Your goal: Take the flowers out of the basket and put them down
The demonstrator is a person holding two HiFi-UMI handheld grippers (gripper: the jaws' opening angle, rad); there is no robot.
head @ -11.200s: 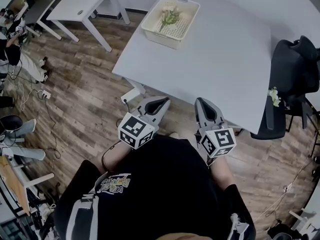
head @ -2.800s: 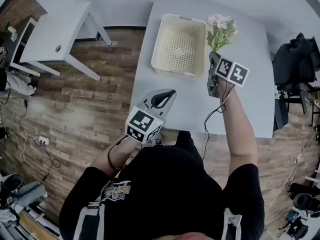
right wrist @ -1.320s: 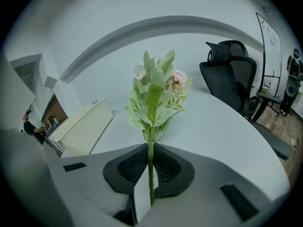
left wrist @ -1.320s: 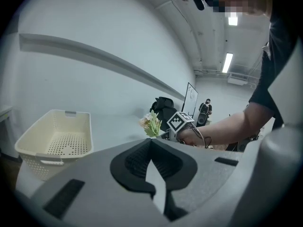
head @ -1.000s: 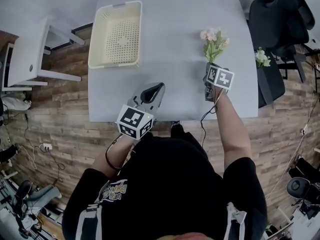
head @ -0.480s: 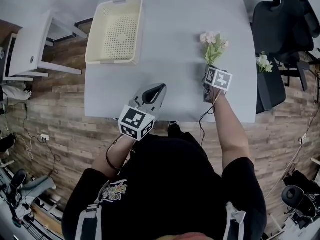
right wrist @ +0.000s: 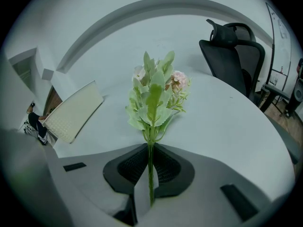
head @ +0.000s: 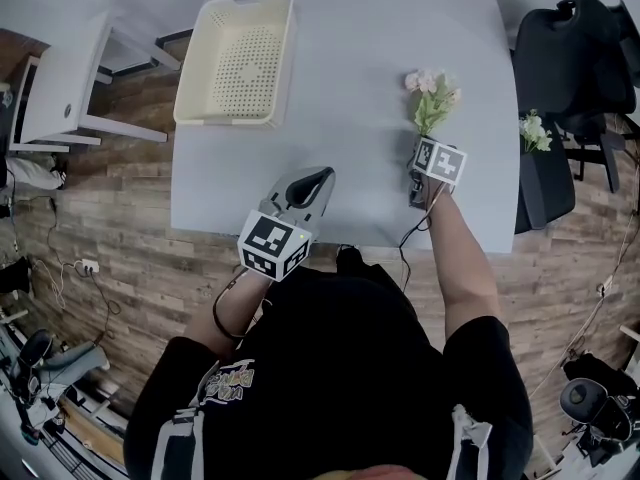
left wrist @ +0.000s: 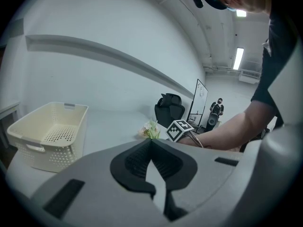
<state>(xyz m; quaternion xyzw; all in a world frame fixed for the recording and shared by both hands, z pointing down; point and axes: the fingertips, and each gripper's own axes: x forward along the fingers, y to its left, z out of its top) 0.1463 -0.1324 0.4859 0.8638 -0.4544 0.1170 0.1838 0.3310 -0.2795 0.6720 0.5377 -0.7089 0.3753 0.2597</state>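
A: Started nearest. Noted the left gripper [left wrist: 151, 143]: smooth grey shell, ribbed black pads clenched tip to tip on nothing, over the front edge of the table [head: 360, 200].
B: Confirmed. And on the right?
A: Found the right gripper [right wrist: 150, 148] pinched on the thin green stem of the flowers [right wrist: 154, 96]. Recorded soft pale leaves and small pink and white blooms, pointed away over the matte grey-white top, on the right side near the front edge. Could not tell whether touching the top.
B: Checked against the head view?
A: Saw there only the marker cube and the bouquet beyond it. Saw the grip on the stem solely in the right gripper view. Saw the wood-plank floor [head: 120, 258] clearly only from the head.
B: Container?
A: Logged the basket [head: 232, 120]: cream plastic, rectangular, perforated bottom, empty, at the table's far left, well apart from the flowers.
B: Farther?
A: Noted a black office chair [head: 565, 58] past the right edge, with a second pale bunch [head: 533, 128] at it. Caught a standing person [left wrist: 218, 110] far off, solely in the left gripper view.
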